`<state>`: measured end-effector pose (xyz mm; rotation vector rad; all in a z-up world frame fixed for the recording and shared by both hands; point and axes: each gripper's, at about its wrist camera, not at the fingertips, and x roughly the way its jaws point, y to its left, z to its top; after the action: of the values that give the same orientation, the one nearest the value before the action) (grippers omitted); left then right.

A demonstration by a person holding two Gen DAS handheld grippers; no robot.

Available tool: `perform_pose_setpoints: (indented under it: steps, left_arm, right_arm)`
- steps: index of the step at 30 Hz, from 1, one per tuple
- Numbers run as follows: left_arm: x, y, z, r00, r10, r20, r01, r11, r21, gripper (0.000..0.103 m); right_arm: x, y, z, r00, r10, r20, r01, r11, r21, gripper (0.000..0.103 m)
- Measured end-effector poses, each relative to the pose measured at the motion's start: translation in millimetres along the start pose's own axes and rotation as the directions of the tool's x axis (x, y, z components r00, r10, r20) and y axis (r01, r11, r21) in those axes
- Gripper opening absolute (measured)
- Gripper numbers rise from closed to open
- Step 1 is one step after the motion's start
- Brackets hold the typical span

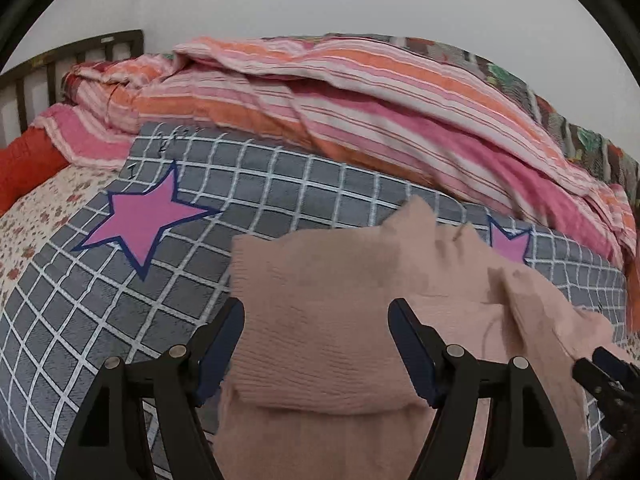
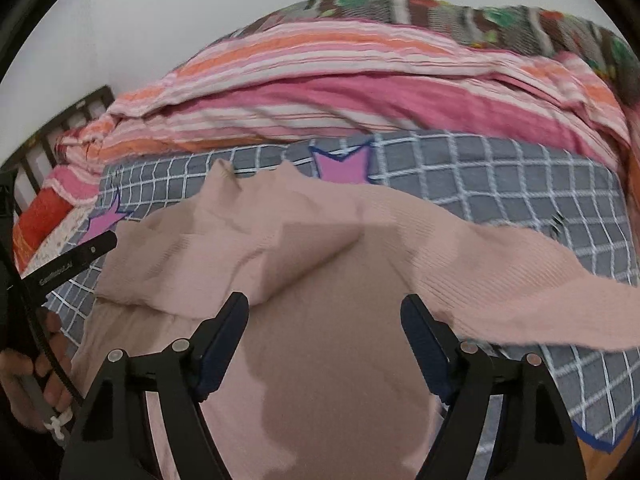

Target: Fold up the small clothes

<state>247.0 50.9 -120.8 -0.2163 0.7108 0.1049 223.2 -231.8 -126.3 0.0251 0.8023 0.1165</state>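
A pale pink knit garment point(image 1: 332, 264) lies rumpled on a grey checked blanket with pink stars point(image 1: 120, 304). My left gripper point(image 1: 316, 316) hangs over its folded-over part, jaws wide apart. The knit lies between the fingers, and no pad visibly presses on it. In the right wrist view the same garment point(image 2: 340, 368) fills the middle, with one sleeve point(image 2: 540, 304) trailing to the right. My right gripper point(image 2: 324, 312) stands open above the body of the garment. A hand point(image 2: 32, 384) at the left edge holds the left gripper point(image 2: 76, 258).
A pink and orange striped quilt point(image 1: 360, 104) is heaped along the far side of the bed. There is a red pillow point(image 1: 28, 168) and a dark slatted headboard point(image 1: 80, 52) at the left. A flowered sheet point(image 1: 36, 216) shows beside the blanket point(image 2: 500, 168).
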Motion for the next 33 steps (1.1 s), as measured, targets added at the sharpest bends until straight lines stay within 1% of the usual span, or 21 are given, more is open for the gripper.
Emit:
perform_pose_setpoints:
  steps: [1, 3, 4, 6, 8, 9, 10, 11, 12, 14, 16, 17, 18, 20, 23, 25, 27, 30, 32, 33]
  left_arm:
    - [-0.5, 0.3, -2.0, 1.000, -0.009, 0.001, 0.009, 1.000, -0.006, 0.073]
    - [-1.2, 2.9, -5.2, 0.999, -0.050, 0.000, 0.050, 0.999, -0.002, 0.073]
    - [-1.5, 2.2, -5.8, 0.999, -0.053, 0.004, 0.053, 0.999, 0.003, 0.073]
    - [-2.3, 1.7, -7.8, 0.999, -0.040, 0.033, 0.039, 0.999, 0.029, 0.076]
    - [1.0, 2.5, -8.5, 0.999, -0.013, 0.033, 0.012, 0.999, 0.040, 0.076]
    - [3.4, 4.4, -8.6, 1.000, -0.017, 0.023, 0.016, 0.999, 0.033, 0.076]
    - [5.4, 6.8, -8.5, 0.999, -0.030, 0.013, 0.030, 0.999, 0.021, 0.076]
    - [6.5, 8.6, -8.4, 0.999, -0.039, 0.008, 0.039, 0.999, 0.012, 0.076]
    - [7.6, 11.3, -8.8, 0.999, -0.047, 0.003, 0.047, 0.999, 0.003, 0.076]
    - [7.8, 15.4, -8.9, 0.999, -0.046, 0.009, 0.046, 0.999, -0.009, 0.076]
    - [8.4, 20.6, -8.3, 0.999, -0.048, 0.011, 0.049, 0.998, -0.031, 0.076]
    - [9.3, 23.9, -8.0, 0.998, -0.062, 0.006, 0.062, 0.997, -0.046, 0.076]
    - [9.9, 25.1, -7.7, 0.998, -0.070, 0.002, 0.070, 0.996, -0.053, 0.076]
    - [10.8, 26.9, -7.9, 0.997, -0.083, -0.002, 0.083, 0.995, -0.059, 0.076]
    - [11.7, 29.1, -7.9, 0.995, -0.103, -0.006, 0.102, 0.993, -0.065, 0.076]
    - [13.4, 31.8, -7.8, 0.995, -0.098, -0.011, 0.097, 0.993, -0.067, 0.076]
    - [14.3, 35.2, -7.2, 0.995, -0.097, -0.013, 0.096, 0.992, -0.077, 0.076]
    - [15.9, 40.2, -6.3, 0.993, -0.117, -0.017, 0.115, 0.988, -0.103, 0.076]
    - [15.5, 40.8, -6.5, 0.993, -0.120, -0.013, 0.118, 0.988, -0.104, 0.076]
    - [14.9, 39.8, -6.5, 0.993, -0.120, -0.009, 0.119, 0.988, -0.097, 0.076]
  right_arm:
    - [7.0, 5.6, 3.3, 1.000, -0.006, -0.012, 0.006, 1.000, -0.012, 0.078]
    - [23.1, 17.4, 10.0, 0.999, -0.027, -0.032, 0.026, 0.999, -0.039, 0.076]
    - [32.3, 24.1, 13.9, 0.998, -0.042, -0.038, 0.040, 0.998, -0.051, 0.074]
    - [48.8, 32.4, 19.2, 0.996, -0.070, -0.050, 0.067, 0.996, -0.066, 0.070]
    - [67.4, 36.9, 22.8, 0.993, -0.090, -0.081, 0.085, 0.994, -0.070, 0.064]
    - [73.7, 37.7, 23.4, 0.991, -0.097, -0.094, 0.090, 0.994, -0.069, 0.059]
    - [81.5, 37.7, 22.8, 0.988, -0.105, -0.112, 0.097, 0.993, -0.071, 0.049]
    - [88.2, 37.8, 21.5, 0.985, -0.114, -0.130, 0.105, 0.991, -0.078, 0.042]
    - [93.3, 36.6, 19.5, 0.981, -0.122, -0.151, 0.110, 0.990, -0.083, 0.037]
    - [85.4, 25.9, 16.9, 0.985, -0.104, -0.141, 0.099, 0.994, -0.042, 0.035]
    - [67.8, 8.6, 14.0, 0.984, -0.134, -0.120, 0.135, 0.991, 0.001, 0.037]
    - [60.2, 1.0, 12.1, 0.984, -0.144, -0.108, 0.146, 0.989, 0.013, 0.037]
    - [51.6, -8.5, 9.1, 0.983, -0.156, -0.096, 0.159, 0.987, 0.026, 0.040]
    - [39.4, -26.7, 4.8, 0.980, -0.176, -0.090, 0.181, 0.982, 0.049, 0.041]
    - [30.8, -52.1, 0.5, 0.986, -0.146, -0.080, 0.154, 0.983, 0.105, 0.044]
    - [31.8, -64.8, -1.0, 0.988, -0.124, -0.097, 0.137, 0.981, 0.140, 0.044]
    - [34.3, -74.8, -1.7, 0.993, -0.074, -0.094, 0.090, 0.978, 0.190, 0.044]
    - [45.3, -74.2, -0.2, 0.994, -0.026, -0.108, 0.047, 0.978, 0.202, 0.044]
    - [51.8, -72.4, 0.4, 0.991, -0.025, -0.131, 0.050, 0.979, 0.198, 0.039]
    - [51.5, -70.4, 0.4, 0.992, -0.027, -0.123, 0.051, 0.980, 0.192, 0.028]
